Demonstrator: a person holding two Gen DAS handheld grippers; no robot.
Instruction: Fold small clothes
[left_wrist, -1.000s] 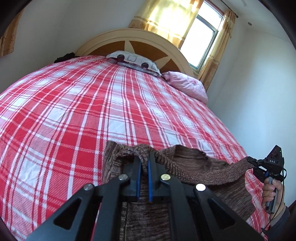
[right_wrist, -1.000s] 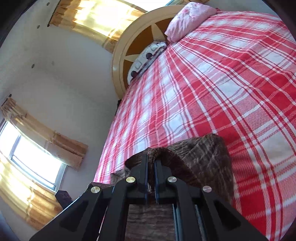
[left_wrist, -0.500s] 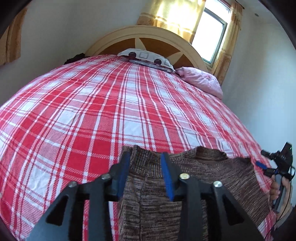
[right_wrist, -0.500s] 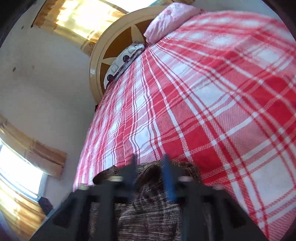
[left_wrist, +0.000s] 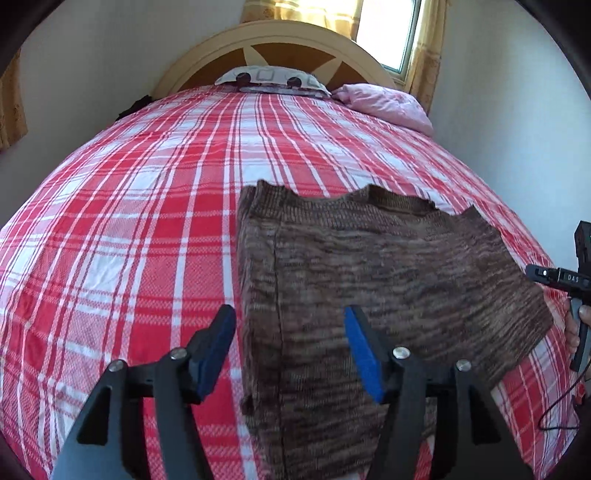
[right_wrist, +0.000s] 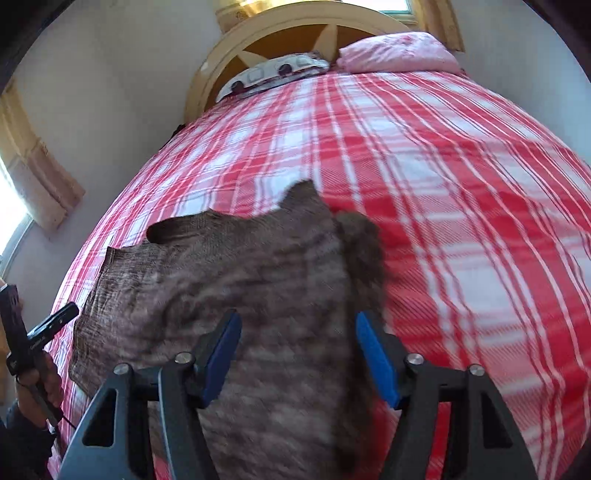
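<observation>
A brown knitted sweater (left_wrist: 388, 266) lies spread flat on the red plaid bed (left_wrist: 129, 221), neckline toward the headboard. My left gripper (left_wrist: 288, 321) hovers over its left edge, its jaws opening. The blue pads stand apart and pinch nothing. My right gripper (right_wrist: 297, 325) hovers over the sweater's (right_wrist: 240, 266) right side in a blurred view, its jaws closing slightly. They are still wide apart and touch no cloth. Each wrist view shows the other gripper at its edge, held in a hand: the right one (left_wrist: 554, 275), the left one (right_wrist: 55, 321).
At the head of the bed are a patterned pillow (left_wrist: 273, 75), a pink pillow (left_wrist: 384, 103) and a rounded wooden headboard (left_wrist: 273, 40). Bare plaid cover stretches beyond and left of the sweater. A wall runs close along the right side.
Both grippers let go of the sweater's top corners, opened and drew back toward its lower part. The sweater, bunched and lifted before, now lies flat.
</observation>
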